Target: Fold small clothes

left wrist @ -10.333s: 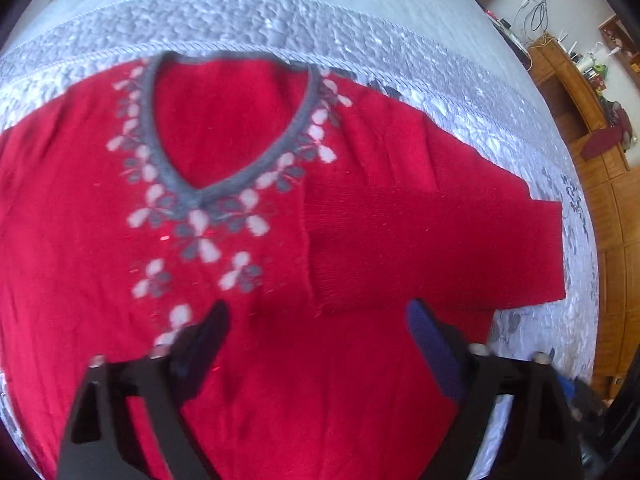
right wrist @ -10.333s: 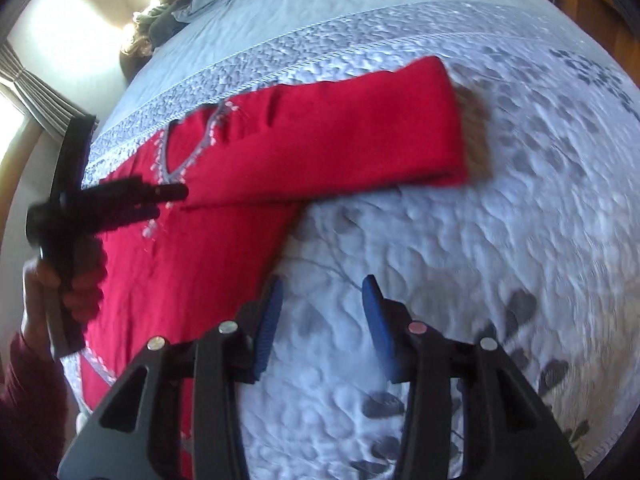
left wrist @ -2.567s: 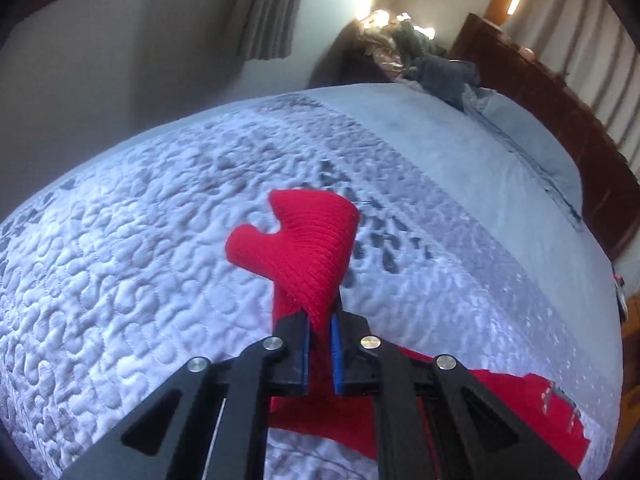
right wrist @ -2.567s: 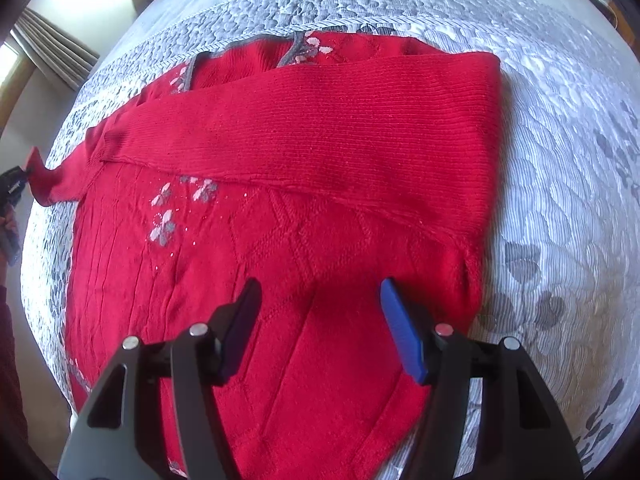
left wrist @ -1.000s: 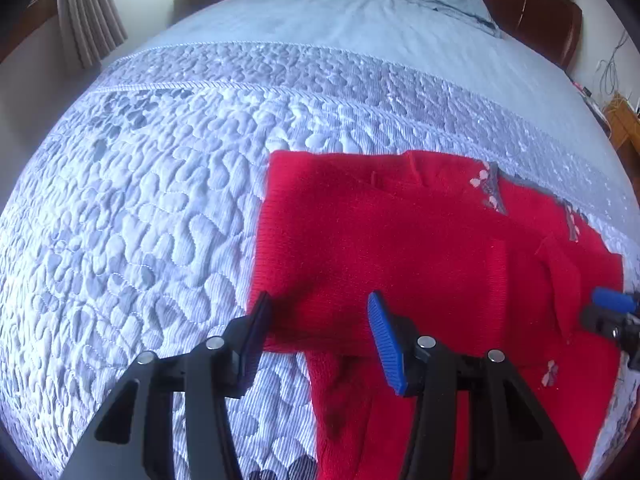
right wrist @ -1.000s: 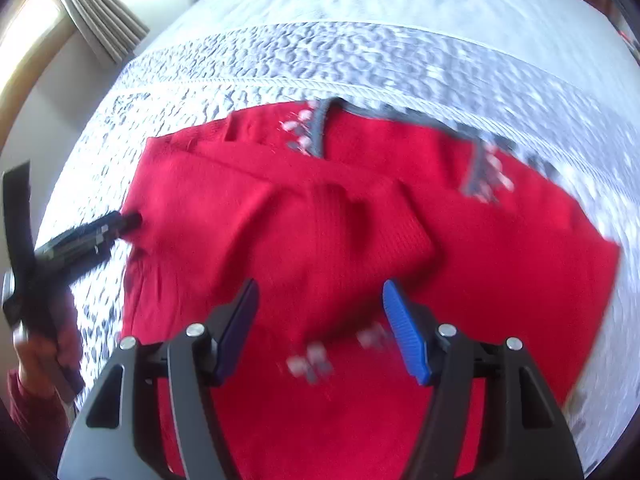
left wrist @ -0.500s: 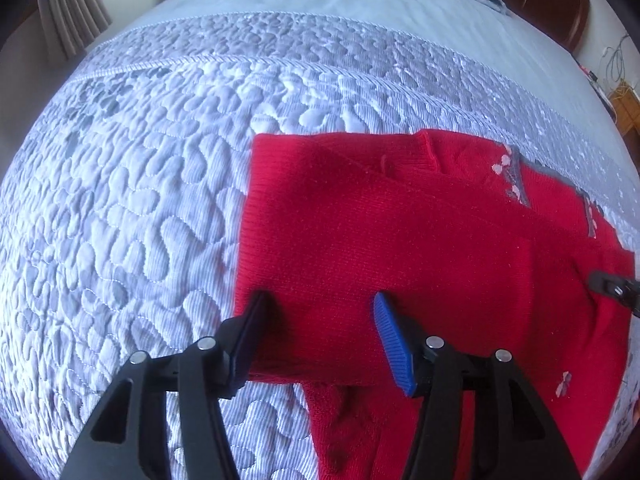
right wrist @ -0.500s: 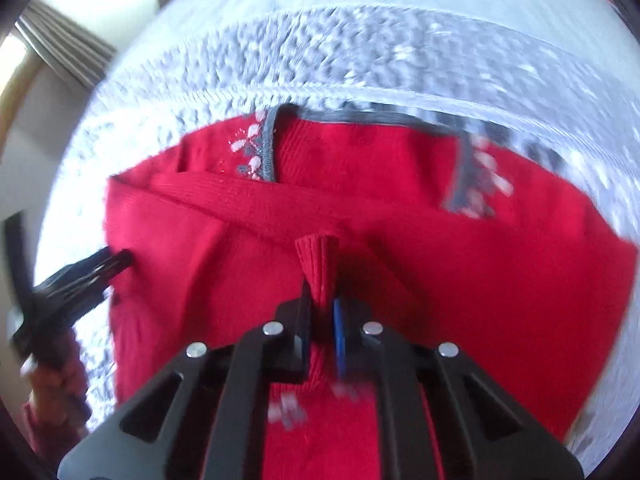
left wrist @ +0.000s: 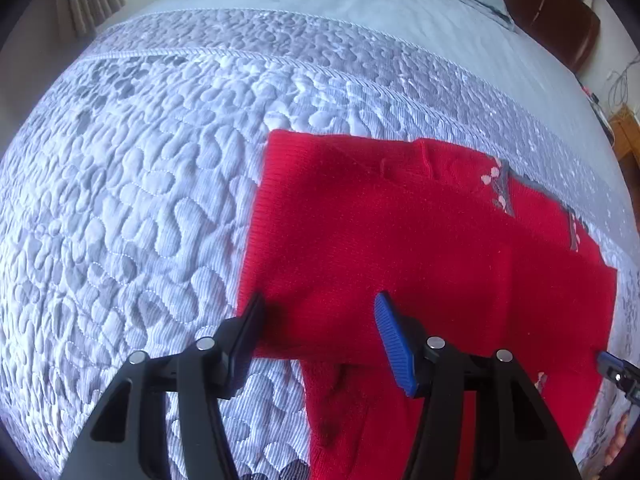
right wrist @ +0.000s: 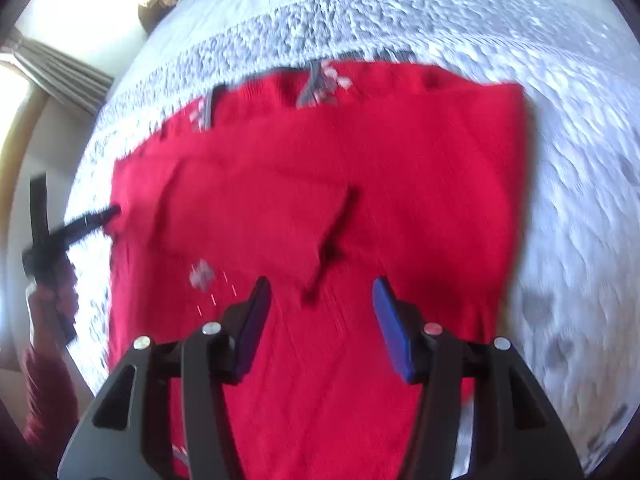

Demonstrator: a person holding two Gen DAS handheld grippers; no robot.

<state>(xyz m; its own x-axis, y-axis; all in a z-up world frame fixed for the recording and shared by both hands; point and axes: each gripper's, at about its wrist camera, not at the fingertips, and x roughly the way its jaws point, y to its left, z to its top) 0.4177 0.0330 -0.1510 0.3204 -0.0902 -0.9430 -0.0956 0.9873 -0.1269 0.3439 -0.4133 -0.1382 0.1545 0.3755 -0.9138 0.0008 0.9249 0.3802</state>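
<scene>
We see the red sweater point(left wrist: 420, 248) lying flat on the quilted bedspread point(left wrist: 132, 200), both sleeves folded across its front, grey collar trim with pale flowers toward the far edge

Left gripper point(left wrist: 318, 320): jaws apart, nothing clamped. Its 2 fingers straddle the near left corner of the folded sleeve; the black finger point(left wrist: 248, 328) sits at the sleeve's left edge, the blue-padded one over red knit. We cannot tell whether the tips touch the cloth

Right gripper point(right wrist: 320, 308): jaws opening, pads clear of the fabric, with the sweater body below and between them but not pinched. Just beyond the gap we note the cuff end of the second sleeve point(right wrist: 320, 256), lying on the sweater with a dark shadow under its edge. The right wrist view is motion-blurred, so fine detail of the knit is lost

From the right wrist view the left gripper point(right wrist: 94, 216) shows at the sweater's left edge, held by a hand point(right wrist: 48, 280) with a dark red cuff. From the left wrist view a blue tip of the right gripper point(left wrist: 612, 368) shows at the sweater's right side

A curtain point(right wrist: 60, 68) hangs beyond the bed
</scene>
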